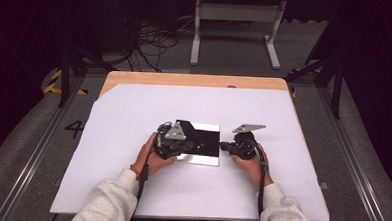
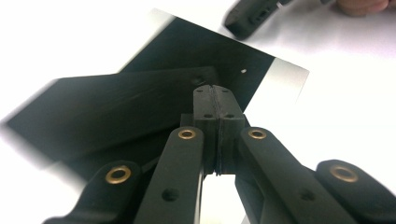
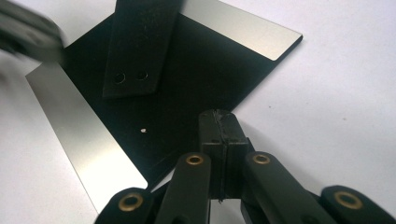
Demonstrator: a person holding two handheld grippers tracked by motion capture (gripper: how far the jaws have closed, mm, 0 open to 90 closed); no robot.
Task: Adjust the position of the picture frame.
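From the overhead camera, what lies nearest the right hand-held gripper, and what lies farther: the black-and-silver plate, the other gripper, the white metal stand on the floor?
From the right hand-held gripper:
1. Plate, just to its left on the white sheet.
2. Left hand-held gripper, farther left, over the plate's left part.
3. White stand, far beyond the table's back edge, on the floor.

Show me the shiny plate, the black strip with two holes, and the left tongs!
plate (image 3: 84, 135), right gripper view, on its bare silver edge band.
strip (image 3: 140, 42), right gripper view, on its flat middle above the holes.
left tongs (image 2: 216, 100), left gripper view, on the seam between the shut tips.
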